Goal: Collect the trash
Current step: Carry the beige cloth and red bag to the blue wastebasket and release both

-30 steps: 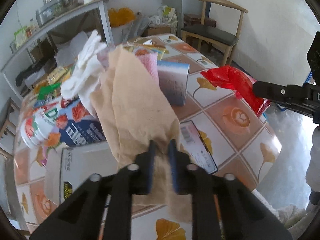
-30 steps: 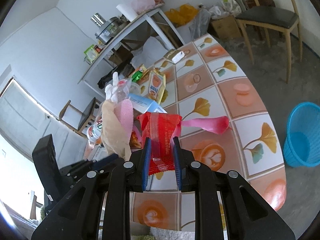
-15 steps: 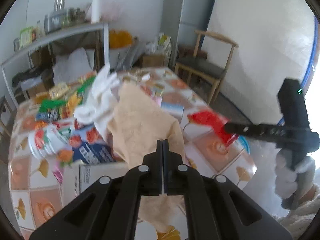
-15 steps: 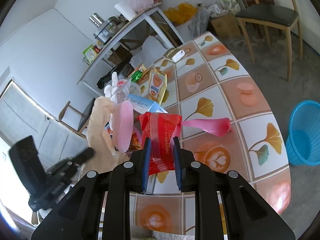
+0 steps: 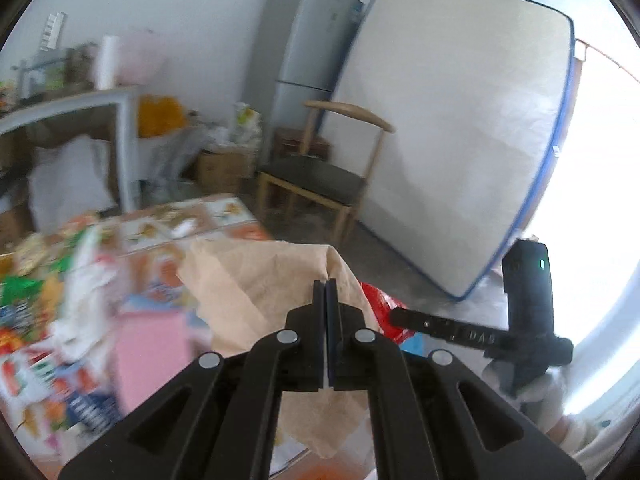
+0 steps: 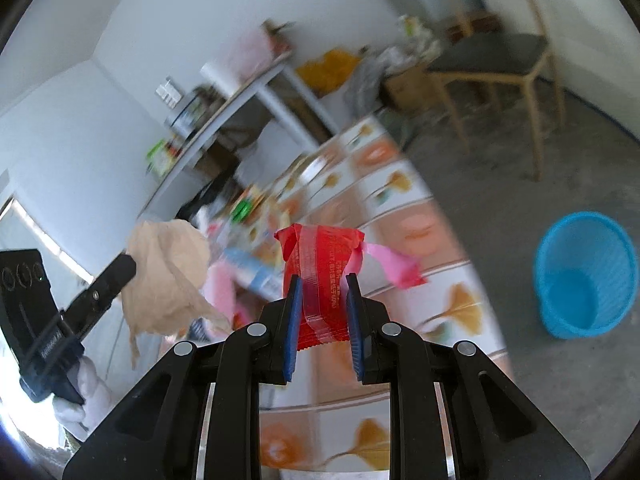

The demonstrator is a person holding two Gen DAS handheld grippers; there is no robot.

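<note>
Both grippers carried trash above the table point(image 6: 404, 200) — left gripper point(image 5: 325, 292) clamped on brown paper point(image 5: 256, 280), right gripper point(image 6: 322, 292) squeezing a red wrapper point(image 6: 320, 256) — probably bound next for the blue bin point(image 6: 584, 276).

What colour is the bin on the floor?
The bin is bright blue. It shows best in the right wrist view, standing on the grey floor beside the table.

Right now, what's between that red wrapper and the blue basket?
In the right wrist view: table edge, then bare floor between red wrapper and blue basket.
</note>
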